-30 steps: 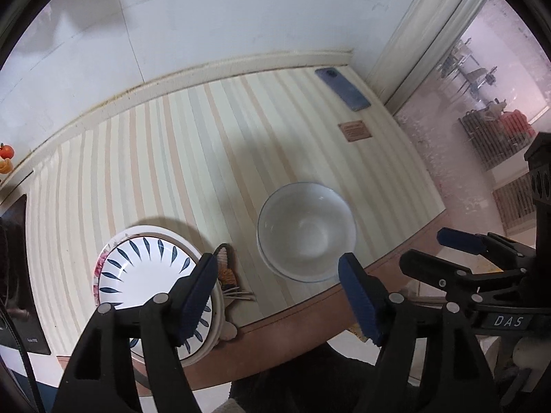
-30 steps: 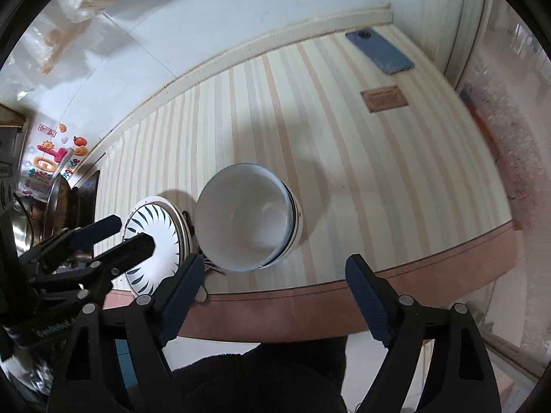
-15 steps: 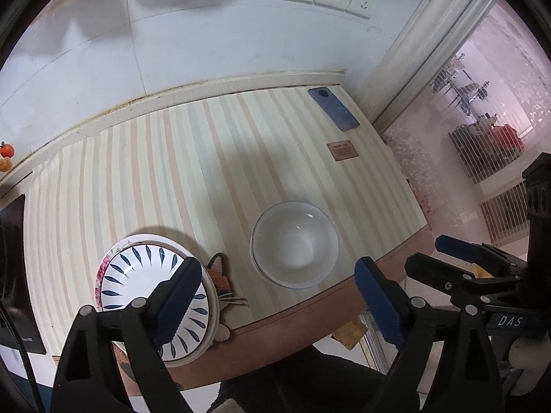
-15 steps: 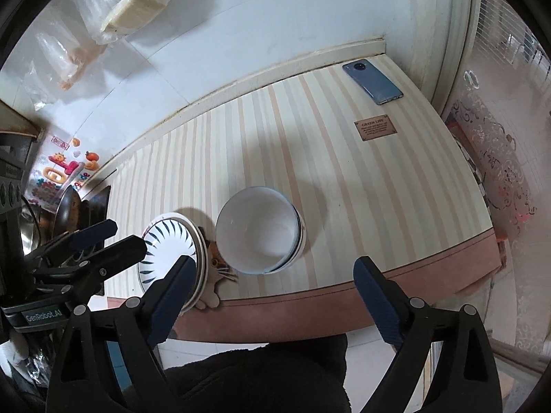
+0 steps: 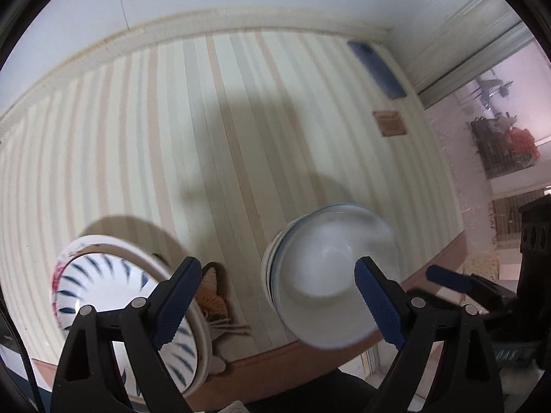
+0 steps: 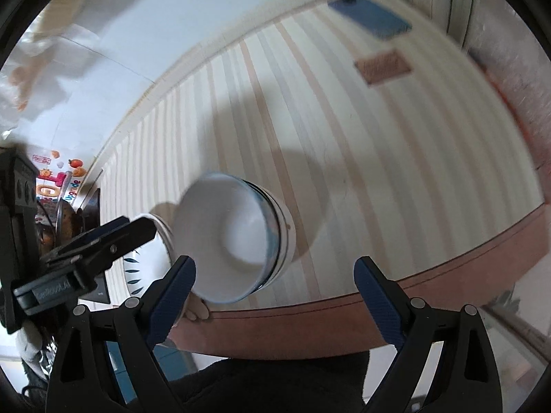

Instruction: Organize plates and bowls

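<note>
While both my grippers hang over the striped table, my left gripper stands wide with nothing between its pads, its jaws having just been opening, and my right gripper is spread wide and empty too. Near the table's front edge the stacked white bowls sit just beside the blue-leaf plates, a small cat-shaped mat lying between them. At the far corner lie a blue phone and a brown label, well apart from the dishes.
</note>
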`<control>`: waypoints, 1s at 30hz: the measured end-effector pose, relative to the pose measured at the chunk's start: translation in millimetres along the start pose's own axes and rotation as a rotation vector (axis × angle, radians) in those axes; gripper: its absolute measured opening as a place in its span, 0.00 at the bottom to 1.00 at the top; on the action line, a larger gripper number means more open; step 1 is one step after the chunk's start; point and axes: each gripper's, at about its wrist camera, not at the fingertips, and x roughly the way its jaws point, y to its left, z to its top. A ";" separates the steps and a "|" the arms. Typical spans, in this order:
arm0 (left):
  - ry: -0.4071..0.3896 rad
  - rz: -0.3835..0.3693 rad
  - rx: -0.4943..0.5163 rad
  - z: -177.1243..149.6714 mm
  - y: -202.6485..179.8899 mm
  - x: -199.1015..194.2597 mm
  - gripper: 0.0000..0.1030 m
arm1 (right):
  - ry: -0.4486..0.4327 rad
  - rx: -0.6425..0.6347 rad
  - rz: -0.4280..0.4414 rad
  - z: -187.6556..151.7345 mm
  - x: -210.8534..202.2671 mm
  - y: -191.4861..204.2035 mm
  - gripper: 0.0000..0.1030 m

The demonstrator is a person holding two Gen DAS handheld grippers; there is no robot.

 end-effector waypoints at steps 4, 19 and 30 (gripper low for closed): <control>0.057 0.015 0.025 7.0 -2.0 29.9 0.88 | 0.053 0.005 0.037 5.9 39.5 -8.2 0.93; 0.194 -0.075 -0.004 11.5 1.1 84.5 0.85 | 0.142 0.016 0.198 25.3 114.1 -20.0 0.94; 0.168 -0.168 -0.074 6.2 5.7 77.7 0.56 | 0.158 0.024 0.248 35.4 129.6 -13.1 0.64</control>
